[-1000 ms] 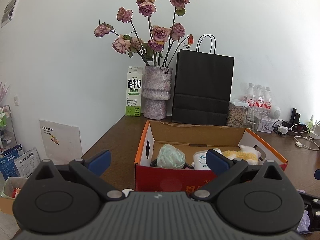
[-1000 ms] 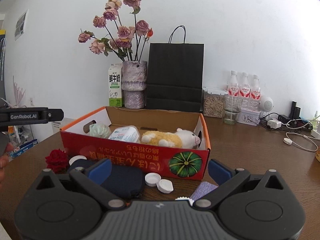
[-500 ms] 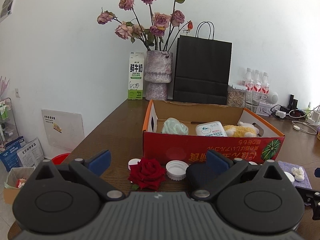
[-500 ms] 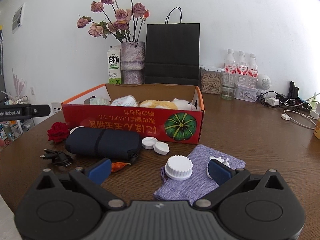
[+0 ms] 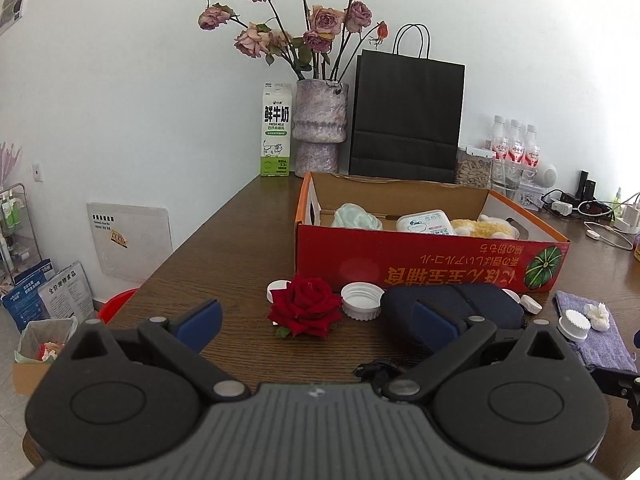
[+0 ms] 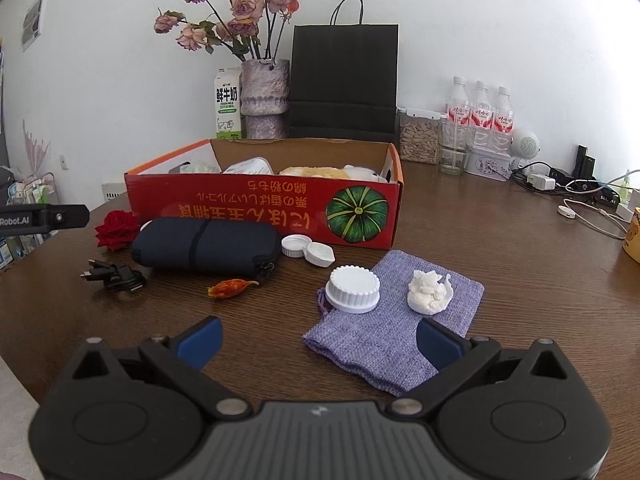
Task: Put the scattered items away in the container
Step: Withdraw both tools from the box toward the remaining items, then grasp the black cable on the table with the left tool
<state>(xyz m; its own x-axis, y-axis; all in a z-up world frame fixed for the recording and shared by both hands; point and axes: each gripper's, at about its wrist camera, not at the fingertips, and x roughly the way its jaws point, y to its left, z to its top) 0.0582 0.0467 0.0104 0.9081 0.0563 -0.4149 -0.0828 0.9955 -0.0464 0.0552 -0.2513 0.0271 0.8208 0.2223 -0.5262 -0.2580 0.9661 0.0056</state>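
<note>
Both claws held spread and empty above a desk of scattered items.

Nearest the right claw (image 6: 318, 340), a purple pouch (image 6: 394, 320) is seen flat on the desk (image 6: 500, 264), with a white lid (image 6: 353, 289) and a white crumpled lump (image 6: 428, 292) resting on it. Ahead of the left claw (image 5: 316, 322), a red rose (image 5: 305, 306) lies beside a dark zip case (image 5: 452, 306). Farther back, the red box (image 6: 264, 212) is placed, already holding 3 items.
</note>
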